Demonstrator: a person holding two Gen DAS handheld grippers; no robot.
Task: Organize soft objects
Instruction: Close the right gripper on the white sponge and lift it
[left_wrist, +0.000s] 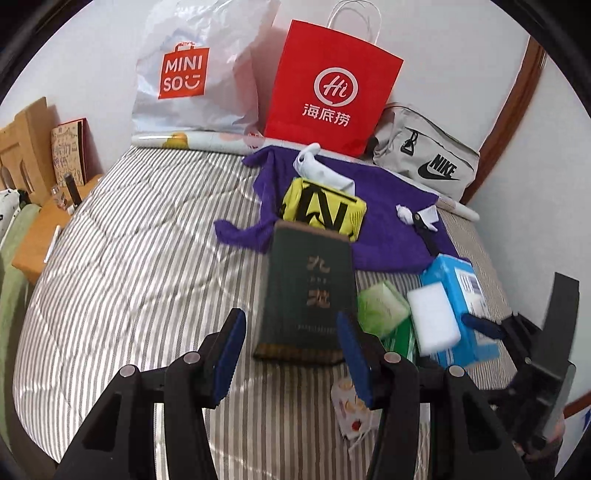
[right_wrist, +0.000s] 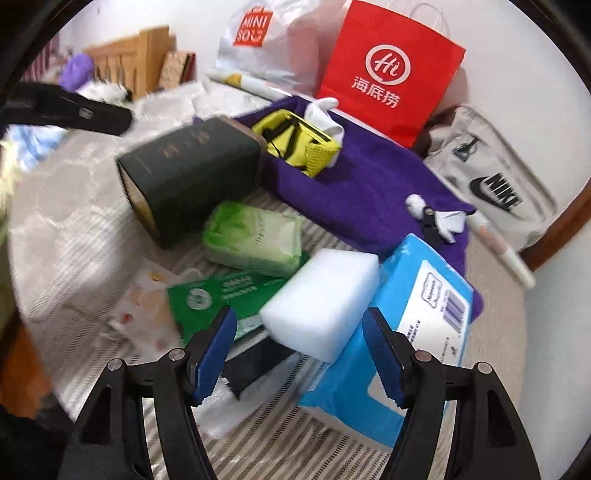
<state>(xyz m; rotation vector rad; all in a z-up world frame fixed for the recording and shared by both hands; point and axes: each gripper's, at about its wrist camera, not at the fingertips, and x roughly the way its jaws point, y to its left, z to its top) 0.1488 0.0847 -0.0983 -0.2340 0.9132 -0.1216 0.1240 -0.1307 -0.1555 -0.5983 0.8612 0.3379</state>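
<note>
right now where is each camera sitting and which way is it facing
Left wrist: rides the left gripper, tilted down over the striped bed toward the far wall; its open jaws frame the dark green box; the right gripper shows at the right edge.
Right wrist: rides the right gripper, tilted down at the clutter; its open jaws bracket the white sponge without pressing it; the left gripper shows upper left.
Shared: the box, sponge, blue pack, purple cloth and red paper bag.
</note>
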